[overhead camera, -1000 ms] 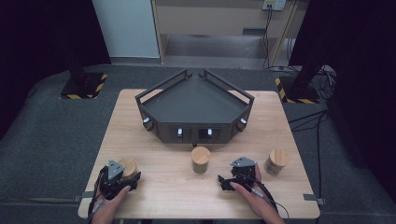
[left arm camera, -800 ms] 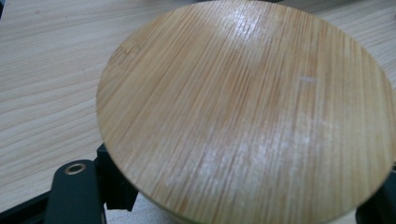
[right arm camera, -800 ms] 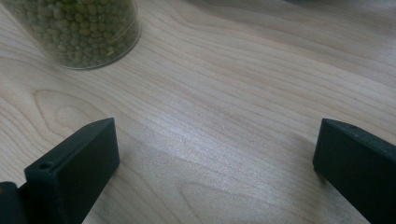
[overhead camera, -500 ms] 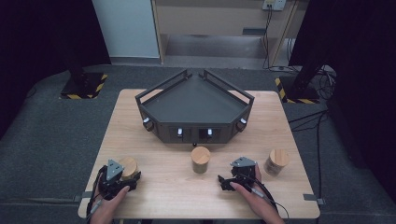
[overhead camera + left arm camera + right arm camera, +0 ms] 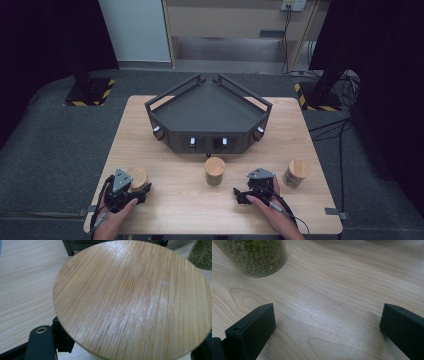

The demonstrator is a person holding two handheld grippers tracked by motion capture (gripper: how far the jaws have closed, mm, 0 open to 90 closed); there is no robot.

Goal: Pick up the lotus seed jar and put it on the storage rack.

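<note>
Three jars with round wooden lids stand along the near part of the table. The left jar (image 5: 138, 177) sits between the jaws of my left gripper (image 5: 139, 189), which is shut on it below the lid. In the left gripper view the lid (image 5: 130, 300) hides most of the jaws, and one black finger (image 5: 41, 342) shows at the lower left. My right gripper (image 5: 242, 192) rests open on the wood (image 5: 327, 325) with nothing between its jaws. The middle jar (image 5: 215, 171) holds green beans (image 5: 253, 255) and stands just beyond it to the left.
A third jar (image 5: 295, 173) stands to the right of my right hand. A dark angular tray with knobs and lit switches on its front wall (image 5: 207, 141) takes up the middle and far part of the table (image 5: 165, 155). Cables trail off the right edge.
</note>
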